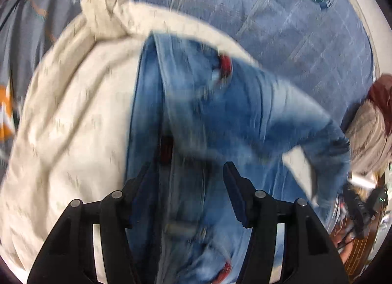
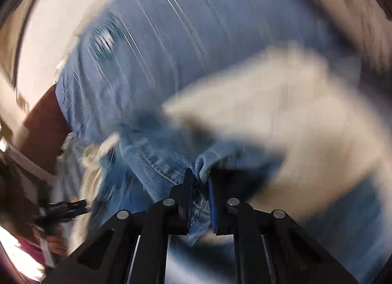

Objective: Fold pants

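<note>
The jeans (image 1: 220,112) lie bunched on a cream garment (image 1: 73,117), which rests on a blue bedspread (image 1: 281,26). In the left wrist view the left tongs (image 1: 188,173) are at 6 o'clock, and the jeans run from there up to the centre. Their jaws stand apart with a band of denim between them, and I cannot tell if the pads press it. In the right wrist view the right tongs (image 2: 198,181) are also at 6 o'clock and are closed on a small fold of the jeans (image 2: 156,161). The cream garment (image 2: 281,112) is at 3 o'clock there, very blurred. The bedspread (image 2: 183,51) fills 12 o'clock.
</note>
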`<action>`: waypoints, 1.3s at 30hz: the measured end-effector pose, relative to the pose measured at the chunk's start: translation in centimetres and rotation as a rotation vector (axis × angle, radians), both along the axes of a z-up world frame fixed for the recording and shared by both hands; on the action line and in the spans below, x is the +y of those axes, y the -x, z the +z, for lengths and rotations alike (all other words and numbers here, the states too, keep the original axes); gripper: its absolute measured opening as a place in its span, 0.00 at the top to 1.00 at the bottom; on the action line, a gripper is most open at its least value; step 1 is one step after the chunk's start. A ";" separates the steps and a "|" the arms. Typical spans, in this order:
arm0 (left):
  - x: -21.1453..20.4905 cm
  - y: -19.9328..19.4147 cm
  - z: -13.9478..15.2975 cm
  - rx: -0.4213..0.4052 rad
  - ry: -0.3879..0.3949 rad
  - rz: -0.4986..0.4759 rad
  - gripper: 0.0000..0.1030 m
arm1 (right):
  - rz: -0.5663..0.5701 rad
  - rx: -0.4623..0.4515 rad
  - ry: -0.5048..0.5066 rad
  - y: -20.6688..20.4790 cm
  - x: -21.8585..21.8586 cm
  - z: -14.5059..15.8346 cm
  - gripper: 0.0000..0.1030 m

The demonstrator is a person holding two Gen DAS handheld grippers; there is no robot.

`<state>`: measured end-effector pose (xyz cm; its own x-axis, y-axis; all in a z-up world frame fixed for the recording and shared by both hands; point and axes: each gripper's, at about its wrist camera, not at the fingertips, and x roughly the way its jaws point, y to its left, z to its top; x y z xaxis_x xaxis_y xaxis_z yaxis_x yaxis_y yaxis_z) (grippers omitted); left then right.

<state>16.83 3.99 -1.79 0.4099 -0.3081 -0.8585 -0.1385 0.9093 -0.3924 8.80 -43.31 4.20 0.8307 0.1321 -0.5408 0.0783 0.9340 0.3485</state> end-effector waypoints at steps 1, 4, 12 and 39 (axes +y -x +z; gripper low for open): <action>0.2 -0.9 0.2 -0.004 -0.007 0.015 0.39 | -0.030 -0.024 0.029 -0.5 -0.7 1.1 0.90; 0.7 -3.7 -0.8 0.018 -0.029 0.072 0.35 | -0.130 0.019 0.158 -4.5 -2.9 1.1 0.89; 0.0 -5.0 -3.4 0.076 -0.084 -0.013 0.35 | -0.219 0.274 -0.020 -8.9 -10.1 -6.6 0.74; -2.5 -9.3 -3.5 0.078 -0.072 -0.018 0.94 | -0.170 0.296 0.223 -14.0 -10.1 -4.9 0.90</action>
<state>26.08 1.53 -5.28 0.3358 -0.2508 -0.9079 -0.1499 0.9374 -0.3144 22.81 -53.38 -0.71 0.6348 -0.1411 -0.7597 0.3045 0.9493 0.0780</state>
